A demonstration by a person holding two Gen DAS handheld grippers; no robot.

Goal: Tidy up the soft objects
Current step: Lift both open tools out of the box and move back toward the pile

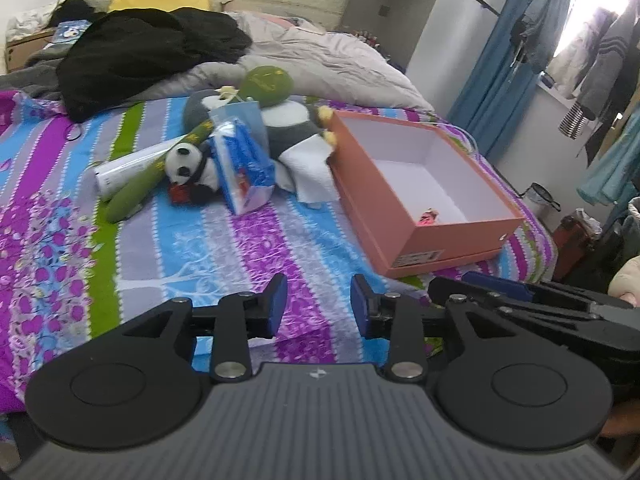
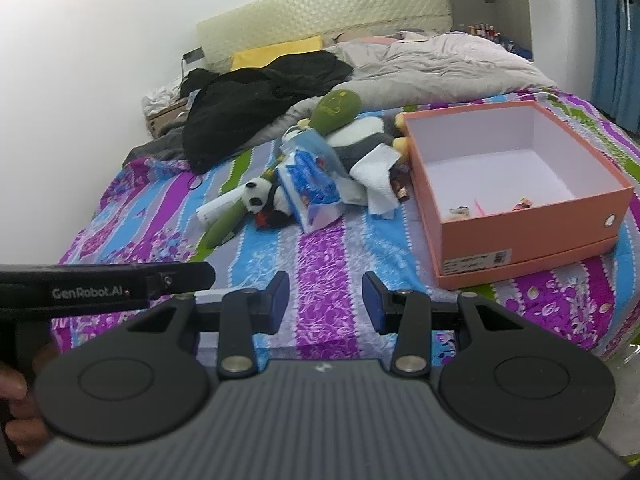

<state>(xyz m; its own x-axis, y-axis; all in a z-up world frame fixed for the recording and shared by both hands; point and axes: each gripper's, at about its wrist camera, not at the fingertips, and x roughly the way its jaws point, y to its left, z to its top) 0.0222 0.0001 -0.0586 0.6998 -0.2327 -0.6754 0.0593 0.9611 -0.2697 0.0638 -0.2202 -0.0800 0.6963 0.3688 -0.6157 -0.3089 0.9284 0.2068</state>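
Both grippers, left point(image 1: 319, 304) and right point(image 2: 325, 302), parted and holding nothing, over striped bedspread point(image 1: 224, 248), small black-and-white panda point(image 1: 188, 164) lying among heaped toys, orange box point(image 2: 520, 236) beside them

Bed point(image 2: 320, 280) under a purple, blue and green striped sheet; on it an open orange box point(image 2: 532, 236), a heap of plush toys point(image 2: 260, 200), tissue packs point(image 2: 312, 188), black clothing point(image 2: 248, 100), a rumpled grey duvet point(image 2: 440, 64).

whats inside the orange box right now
The orange box is nearly bare: only a few small trinkets lie on its white floor near the front wall, one pink and red. No soft toys are in it. The front wall hides the strip of floor just behind it.
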